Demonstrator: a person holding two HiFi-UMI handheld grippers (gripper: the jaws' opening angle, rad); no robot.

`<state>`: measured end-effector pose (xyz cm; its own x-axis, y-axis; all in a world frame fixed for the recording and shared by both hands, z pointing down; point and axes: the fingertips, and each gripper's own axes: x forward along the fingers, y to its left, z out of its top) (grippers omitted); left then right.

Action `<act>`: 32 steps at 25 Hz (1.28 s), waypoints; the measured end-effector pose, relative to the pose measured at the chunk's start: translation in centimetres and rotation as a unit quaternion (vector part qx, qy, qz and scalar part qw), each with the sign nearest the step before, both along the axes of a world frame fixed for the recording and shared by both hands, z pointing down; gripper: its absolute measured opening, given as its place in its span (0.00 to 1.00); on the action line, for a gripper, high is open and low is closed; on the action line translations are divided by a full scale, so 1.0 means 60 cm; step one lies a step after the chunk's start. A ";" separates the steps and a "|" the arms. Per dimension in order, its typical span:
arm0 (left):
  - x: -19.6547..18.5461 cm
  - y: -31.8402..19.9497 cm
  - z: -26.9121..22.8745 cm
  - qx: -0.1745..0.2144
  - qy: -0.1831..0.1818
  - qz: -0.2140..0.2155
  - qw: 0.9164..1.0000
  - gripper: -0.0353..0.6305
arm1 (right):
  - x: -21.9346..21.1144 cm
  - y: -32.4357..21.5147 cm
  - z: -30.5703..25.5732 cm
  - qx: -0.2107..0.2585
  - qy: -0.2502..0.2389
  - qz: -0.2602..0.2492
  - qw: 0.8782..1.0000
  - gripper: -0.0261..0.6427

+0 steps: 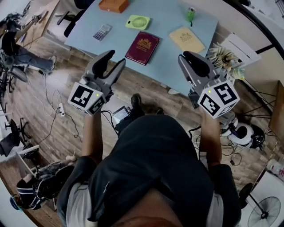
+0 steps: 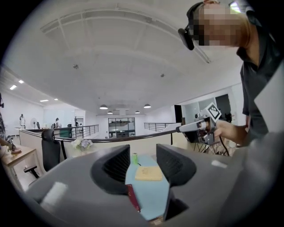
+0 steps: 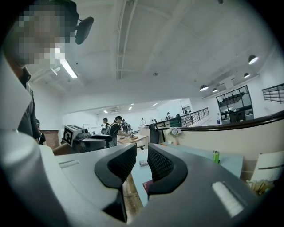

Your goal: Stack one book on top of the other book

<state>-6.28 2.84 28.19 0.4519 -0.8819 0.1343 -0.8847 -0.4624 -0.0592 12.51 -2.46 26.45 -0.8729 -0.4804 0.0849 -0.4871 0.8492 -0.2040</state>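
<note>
Two lie apart on the table [image 1: 168, 17] — maroon book [image 1: 142, 47], tan book [image 1: 187, 39].

The tan book [image 1: 187, 39] looks matt paper, the table [image 1: 168, 17] smooth, the floor [image 1: 146, 86] wooden.

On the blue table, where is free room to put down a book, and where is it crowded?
Bare table lies between the maroon book and the tan book, reaching back toward the green can. A smaller free patch sits at the near left corner, in front of the calculator. The far left is crowded: orange box, small green fan.
</note>
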 end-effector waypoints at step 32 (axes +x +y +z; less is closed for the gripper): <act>-0.240 -0.228 0.015 0.019 0.036 0.161 0.986 0.37 | -0.204 -0.131 0.005 -0.006 0.022 0.168 0.986 0.15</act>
